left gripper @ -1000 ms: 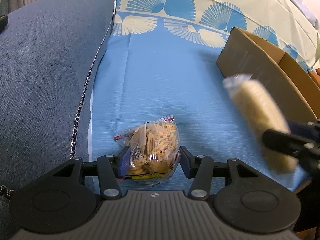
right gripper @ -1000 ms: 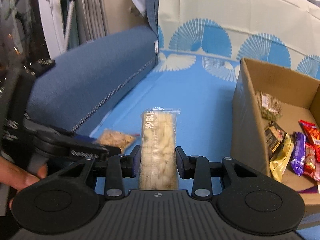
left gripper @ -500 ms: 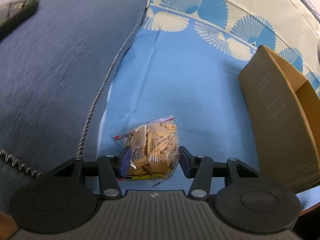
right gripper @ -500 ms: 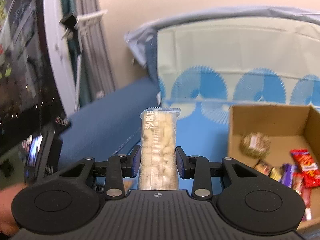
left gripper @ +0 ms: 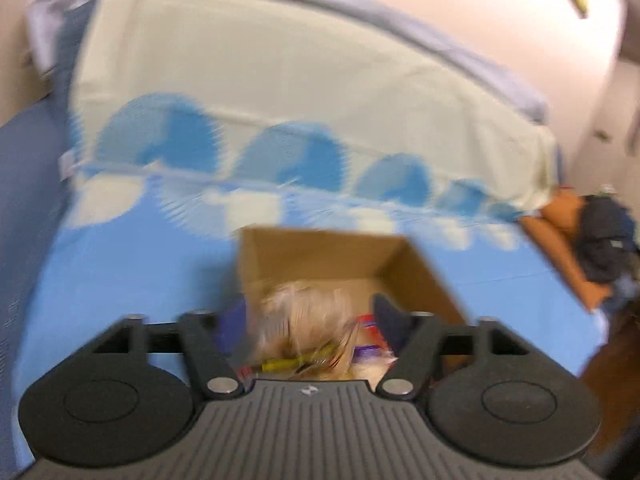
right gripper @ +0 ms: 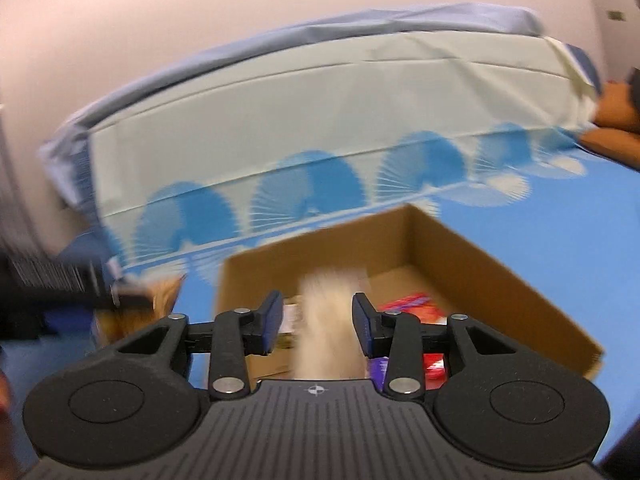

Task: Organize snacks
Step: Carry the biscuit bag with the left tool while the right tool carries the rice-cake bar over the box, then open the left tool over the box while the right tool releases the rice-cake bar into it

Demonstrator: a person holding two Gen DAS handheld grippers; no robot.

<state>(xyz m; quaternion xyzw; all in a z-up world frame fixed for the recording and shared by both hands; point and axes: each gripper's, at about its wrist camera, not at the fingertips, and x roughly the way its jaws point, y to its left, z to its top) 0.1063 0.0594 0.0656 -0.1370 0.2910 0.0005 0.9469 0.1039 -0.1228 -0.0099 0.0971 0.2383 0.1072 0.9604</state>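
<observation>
In the left wrist view, my left gripper [left gripper: 308, 320] stands wide open over the cardboard box [left gripper: 320, 252]; the clear bag of small biscuits [left gripper: 304, 320], blurred, lies between the fingers without touching them. In the right wrist view, my right gripper [right gripper: 316, 320] is open over the same box [right gripper: 480, 272]; the long pack of pale crackers [right gripper: 332, 320], blurred, sits between the fingers with gaps on both sides. Red and purple snack packs [right gripper: 416, 308] lie in the box.
The box sits on a light blue cloth [left gripper: 120, 264] over a sofa with a fan-patterned backrest [right gripper: 320, 128]. A dark bag [left gripper: 604, 244] lies on an orange surface at the far right. My left gripper and its bag show blurred at the left of the right wrist view [right gripper: 132, 300].
Both grippers swung from the sofa seat to above the box. Both have opened: the fingers that gripped the biscuit bag and the cracker pack now stand apart from them.
</observation>
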